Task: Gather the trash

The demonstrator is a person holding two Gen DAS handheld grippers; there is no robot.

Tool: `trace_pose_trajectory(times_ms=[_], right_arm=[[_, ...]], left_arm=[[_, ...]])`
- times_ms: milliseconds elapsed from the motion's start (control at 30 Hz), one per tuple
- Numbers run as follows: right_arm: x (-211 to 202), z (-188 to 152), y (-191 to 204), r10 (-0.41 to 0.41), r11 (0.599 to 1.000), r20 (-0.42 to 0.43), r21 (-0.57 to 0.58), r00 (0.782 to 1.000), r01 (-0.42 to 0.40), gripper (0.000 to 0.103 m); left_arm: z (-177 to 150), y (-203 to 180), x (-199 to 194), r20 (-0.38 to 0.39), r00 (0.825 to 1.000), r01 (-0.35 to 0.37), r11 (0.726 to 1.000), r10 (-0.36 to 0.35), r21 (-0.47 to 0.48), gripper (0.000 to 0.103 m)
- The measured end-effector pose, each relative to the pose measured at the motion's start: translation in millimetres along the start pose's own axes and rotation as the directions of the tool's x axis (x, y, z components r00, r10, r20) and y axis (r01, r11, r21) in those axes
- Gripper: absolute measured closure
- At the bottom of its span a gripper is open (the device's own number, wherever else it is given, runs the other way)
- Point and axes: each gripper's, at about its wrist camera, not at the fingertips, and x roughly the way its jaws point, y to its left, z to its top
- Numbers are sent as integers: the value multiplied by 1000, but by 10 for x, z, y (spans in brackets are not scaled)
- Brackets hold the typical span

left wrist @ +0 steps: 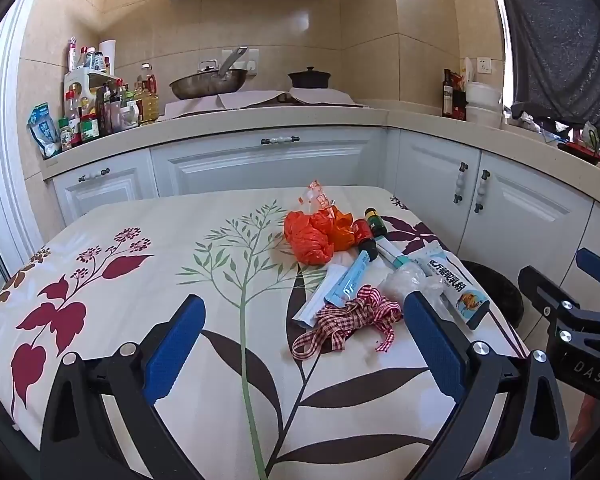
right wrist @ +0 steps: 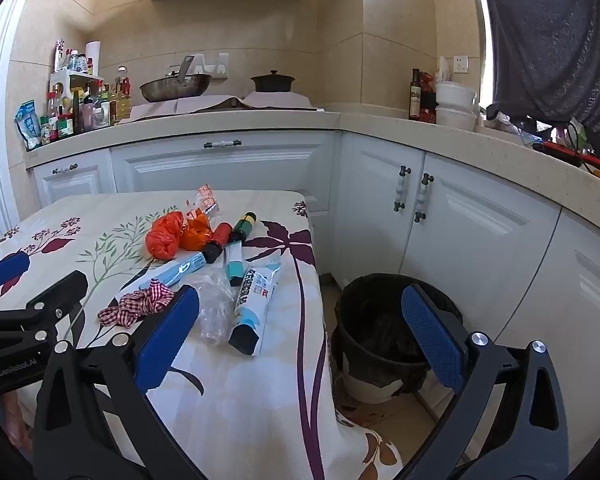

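Blue pads, left wrist view: the left gripper (left wrist: 304,344) has its jaws wide apart, holding nothing, above the floral tablecloth (left wrist: 148,280).
Trash pile, left wrist view: ahead and to the right of the left gripper, on the table's right half.
Ribbon: a red-checked ribbon (left wrist: 352,316) lies closest, just inside the right finger (left wrist: 432,344).
Clear plastic: a crumpled clear wrapper (left wrist: 404,284) sits just beyond that finger's tip.
Tubes: a light-blue tube (left wrist: 350,280) and a white-and-blue tube (left wrist: 456,284) lie further ahead, with a teal-ended box (left wrist: 392,254) between them.
Orange bag: a crumpled orange bag (left wrist: 308,236) lies at the far end of the pile, beside two small bottles (left wrist: 370,230).
Other tool: the right gripper (left wrist: 572,312) shows at the right edge.

Blue pads, right wrist view: the right gripper (right wrist: 300,336) is also spread open and empty.
Trash pile, right wrist view: ahead and to the left; the white-and-blue tube (right wrist: 254,304) and clear wrapper (right wrist: 214,308) lie between the fingers, the ribbon (right wrist: 138,304) just outside the left finger (right wrist: 168,336).
Bin: a black trash bin (right wrist: 380,340) stands on the floor beside the table, just inside the right finger (right wrist: 432,340).
Other tool, right wrist view: the left gripper (right wrist: 16,292) appears at the left edge.
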Motion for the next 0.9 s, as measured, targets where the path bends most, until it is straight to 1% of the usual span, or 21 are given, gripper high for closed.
trace_pose_trajectory(times_ms=[33, 267, 333, 633, 667, 900], right_arm=[[-2, 3, 0, 0, 1000, 2, 0, 1000, 0, 4], [-18, 29, -12, 0, 1000, 11, 2, 1000, 0, 4], [1, -30, 12, -2, 1000, 3, 0, 1000, 2, 4], [-18, 15, -16, -1, 1000, 1, 3, 1000, 1, 4], [1, -27, -33, 0, 1000, 1, 4, 1000, 0, 4], [2, -18, -36, -2, 1000, 0, 3, 1000, 2, 4]], left_arm=[[-1, 1, -7, 10, 1000, 2, 1000, -2, -1, 6], [14, 48, -6, 4, 1000, -3, 1000, 3, -14, 6], [-19, -6, -7, 10, 1000, -5, 1000, 5, -1, 6], [-17, 26, -9, -4, 1000, -7, 1000, 7, -8, 6], [-17, 29, -13, -5, 1000, -8, 1000, 8, -8, 6], [-19, 45, -23, -2, 1000, -7, 1000, 7, -8, 6]])
